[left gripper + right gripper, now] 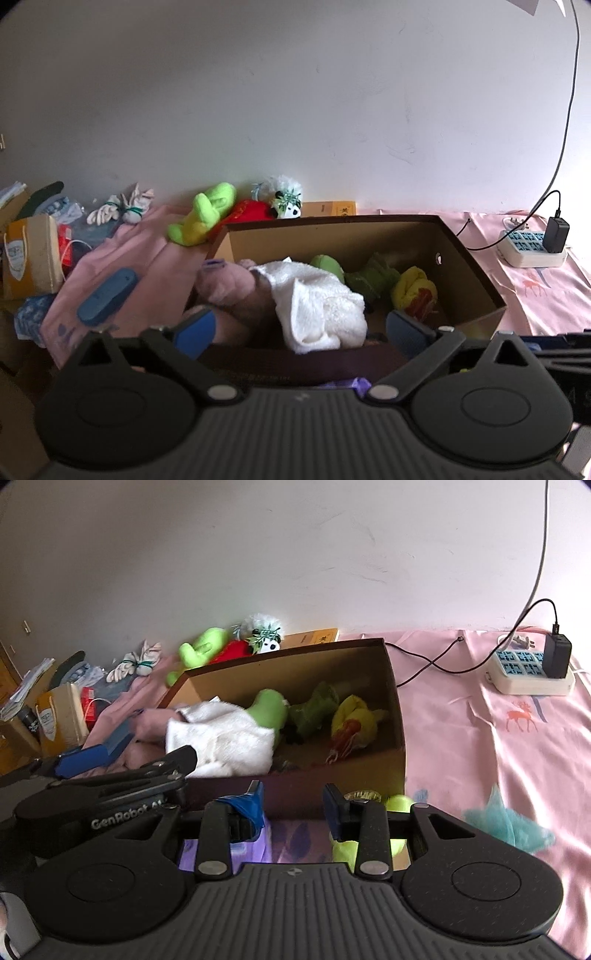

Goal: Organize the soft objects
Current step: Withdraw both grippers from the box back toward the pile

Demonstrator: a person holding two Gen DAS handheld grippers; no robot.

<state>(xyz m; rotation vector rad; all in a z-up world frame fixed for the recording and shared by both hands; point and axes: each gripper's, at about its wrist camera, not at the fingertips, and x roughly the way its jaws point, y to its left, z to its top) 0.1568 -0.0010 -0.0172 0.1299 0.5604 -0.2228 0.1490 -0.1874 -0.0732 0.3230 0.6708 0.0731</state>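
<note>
Right up close we see our left tool (299,328), its blue fingers wide apart and holding nothing, just over the near edge of the cardboard box (465,266). Our right tool (293,805) sits low in front of the box, also open and empty, with a lime-green soft thing (400,805) just behind it that we cannot make out well. We think the job is about half done. In the box we count five soft things: one pink plush (225,284), one white towel (317,306), one light green toy (269,710), one dark green toy (314,710) and one yellow toy (356,720). Still out by the wall we count three toys in a heap: one lime-green plush (203,214), one red one (247,212) and one small panda (290,206). One teal fluffy thing (509,823) also lies on the pink sheet (480,738), well apart from the box. One white bundle (122,208) sits off to the left.
</note>
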